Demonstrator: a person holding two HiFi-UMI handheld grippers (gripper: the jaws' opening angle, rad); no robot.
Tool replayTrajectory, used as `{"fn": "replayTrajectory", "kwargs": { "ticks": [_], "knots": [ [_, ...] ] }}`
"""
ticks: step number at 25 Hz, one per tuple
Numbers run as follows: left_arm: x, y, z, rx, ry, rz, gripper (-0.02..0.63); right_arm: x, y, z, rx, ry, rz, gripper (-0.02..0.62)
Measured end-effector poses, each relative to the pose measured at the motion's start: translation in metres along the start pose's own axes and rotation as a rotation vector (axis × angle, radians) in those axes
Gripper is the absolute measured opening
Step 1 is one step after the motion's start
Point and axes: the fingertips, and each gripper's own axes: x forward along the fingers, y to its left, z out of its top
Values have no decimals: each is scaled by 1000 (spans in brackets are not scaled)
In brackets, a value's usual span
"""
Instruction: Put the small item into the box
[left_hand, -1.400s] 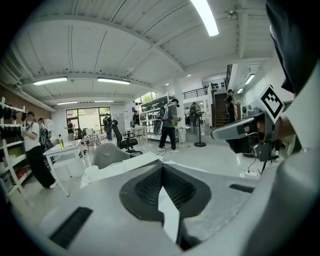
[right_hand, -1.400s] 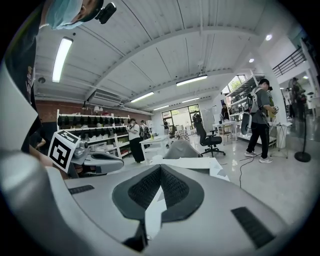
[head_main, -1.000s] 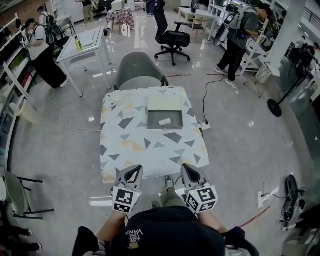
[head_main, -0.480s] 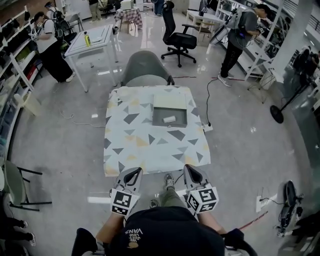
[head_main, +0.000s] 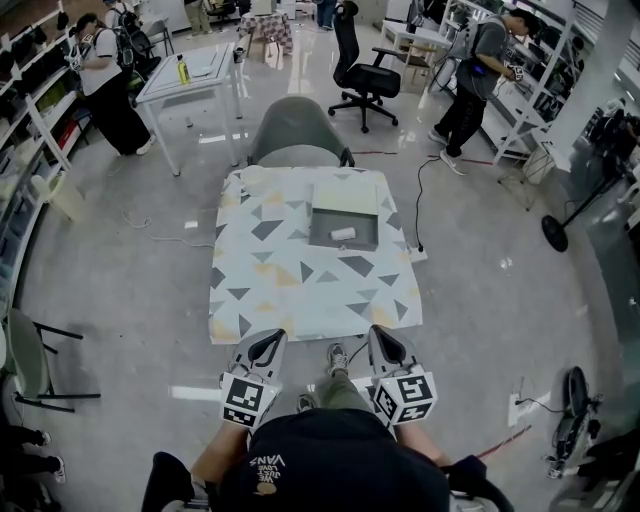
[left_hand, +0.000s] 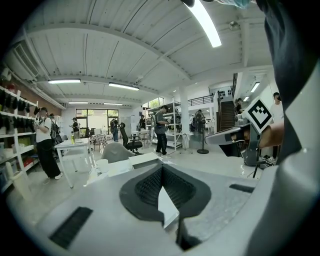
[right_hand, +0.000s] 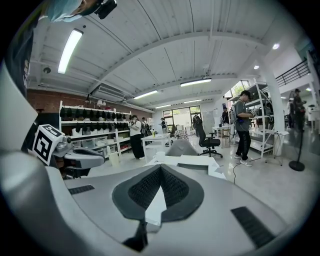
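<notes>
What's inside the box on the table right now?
A small white item lies on the grey floor of the box. Nothing else shows in there. Whatever is under the item is covered by it.

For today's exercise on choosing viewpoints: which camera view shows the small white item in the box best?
The head view: looking down, it shows the small white item lying inside the open box. Both gripper views see the box only from low and side-on, so the item is hidden.
</notes>
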Motion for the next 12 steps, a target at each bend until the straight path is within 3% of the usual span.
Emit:
{"fn": "replayTrajectory", "kwargs": {
  "ticks": [12],
  "knots": [
    [6,-1,-1,12,13,-9,5,4,-8,3,-3,-6,0,-2]
  ]
}}
